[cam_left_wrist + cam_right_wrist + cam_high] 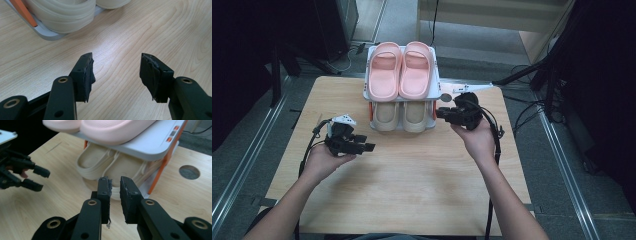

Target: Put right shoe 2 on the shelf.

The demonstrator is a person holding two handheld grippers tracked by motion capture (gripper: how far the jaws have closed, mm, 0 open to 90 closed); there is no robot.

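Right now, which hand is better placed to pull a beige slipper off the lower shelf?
Probably the right. The right gripper sits beside the rack at lower-shelf height, its narrowly parted fingers aimed at the beige slippers. The left gripper is open over bare table, farther off.

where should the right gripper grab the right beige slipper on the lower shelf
Probably the right beige slipper is best taken by its heel rim, the end sticking out of the rack towards the person. Come in level from the front, under the upper shelf: it blocks any approach from above. The right gripper already points there, jaws slightly apart, nothing between them.
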